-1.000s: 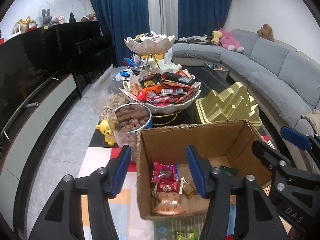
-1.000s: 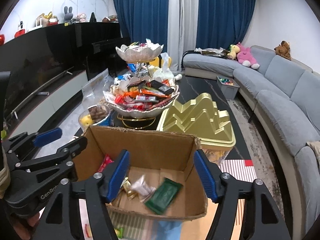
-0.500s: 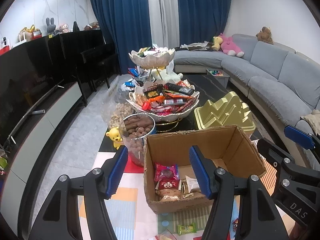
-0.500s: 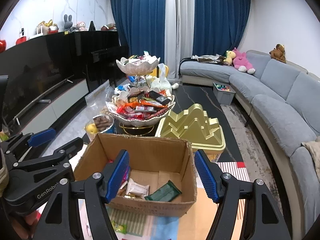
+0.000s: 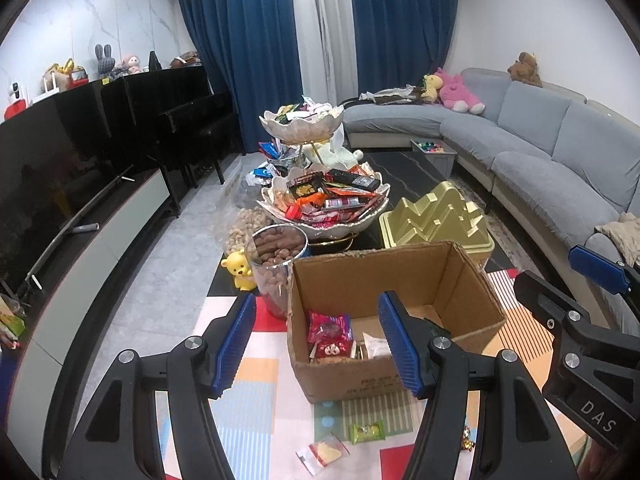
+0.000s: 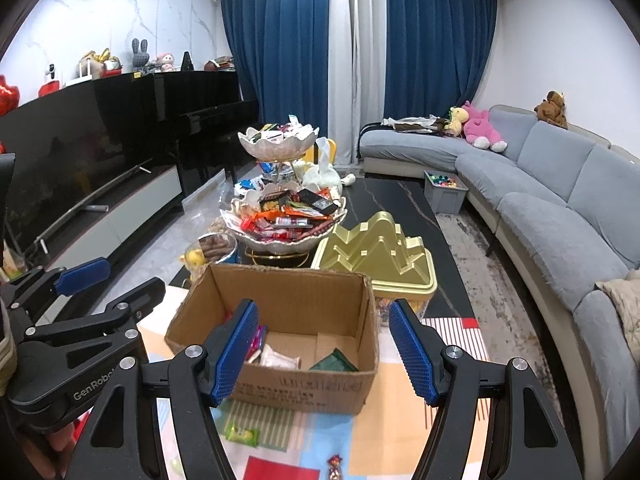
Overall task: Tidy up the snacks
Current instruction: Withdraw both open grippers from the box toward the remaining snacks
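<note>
An open cardboard box (image 5: 352, 376) (image 6: 304, 390) stands on a colourful mat and holds several snack packets: a red one (image 5: 329, 326), a white one (image 6: 280, 359), a green one (image 6: 334, 362). Loose snacks lie on the mat in front: a green candy (image 5: 367, 432) (image 6: 241, 435) and a clear packet (image 5: 325, 451). My left gripper (image 5: 318, 340) is open and empty above the box's near side. My right gripper (image 6: 324, 350) is open and empty above the box. Each gripper also shows at the edge of the other's view.
Behind the box stand a two-tier shell bowl stand full of snacks (image 5: 326, 208) (image 6: 286, 220), a gold mountain-shaped tin (image 5: 434, 220) (image 6: 372, 252), a glass jar of brown snacks (image 5: 276, 268) and a yellow bear toy (image 5: 239, 270). A grey sofa (image 6: 560, 208) runs along the right; a TV cabinet (image 5: 80, 240) along the left.
Both grippers have pulled back and up from the box, so more of the mat and the loose snacks in front of it show. Both stay open and empty.
</note>
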`<state>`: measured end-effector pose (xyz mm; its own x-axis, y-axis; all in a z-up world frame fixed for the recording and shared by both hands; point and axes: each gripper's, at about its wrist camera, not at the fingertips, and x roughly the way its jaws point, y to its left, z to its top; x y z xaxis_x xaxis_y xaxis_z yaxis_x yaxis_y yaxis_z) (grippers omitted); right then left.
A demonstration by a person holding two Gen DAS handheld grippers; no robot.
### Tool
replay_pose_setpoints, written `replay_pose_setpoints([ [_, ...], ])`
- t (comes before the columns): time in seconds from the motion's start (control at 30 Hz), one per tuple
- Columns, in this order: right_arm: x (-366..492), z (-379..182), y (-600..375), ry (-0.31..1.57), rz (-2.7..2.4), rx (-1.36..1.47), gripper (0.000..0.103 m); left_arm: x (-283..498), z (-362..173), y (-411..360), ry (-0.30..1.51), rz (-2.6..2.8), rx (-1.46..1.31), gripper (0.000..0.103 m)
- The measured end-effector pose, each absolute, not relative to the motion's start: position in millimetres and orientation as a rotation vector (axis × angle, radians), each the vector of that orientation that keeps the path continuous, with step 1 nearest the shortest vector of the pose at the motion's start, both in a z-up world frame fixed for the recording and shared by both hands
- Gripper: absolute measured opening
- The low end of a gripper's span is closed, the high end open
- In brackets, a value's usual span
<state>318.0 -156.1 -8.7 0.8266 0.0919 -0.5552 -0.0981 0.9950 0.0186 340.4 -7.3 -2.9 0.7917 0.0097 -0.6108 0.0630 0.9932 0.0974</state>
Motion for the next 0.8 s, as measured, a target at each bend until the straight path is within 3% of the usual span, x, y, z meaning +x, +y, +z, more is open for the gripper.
replay_pose_setpoints([
  [0.8,272,-21,-155,0.619,0.113,-0.046,0.069,284,-26,4,0.689,-0.029,0.131,0.063],
])
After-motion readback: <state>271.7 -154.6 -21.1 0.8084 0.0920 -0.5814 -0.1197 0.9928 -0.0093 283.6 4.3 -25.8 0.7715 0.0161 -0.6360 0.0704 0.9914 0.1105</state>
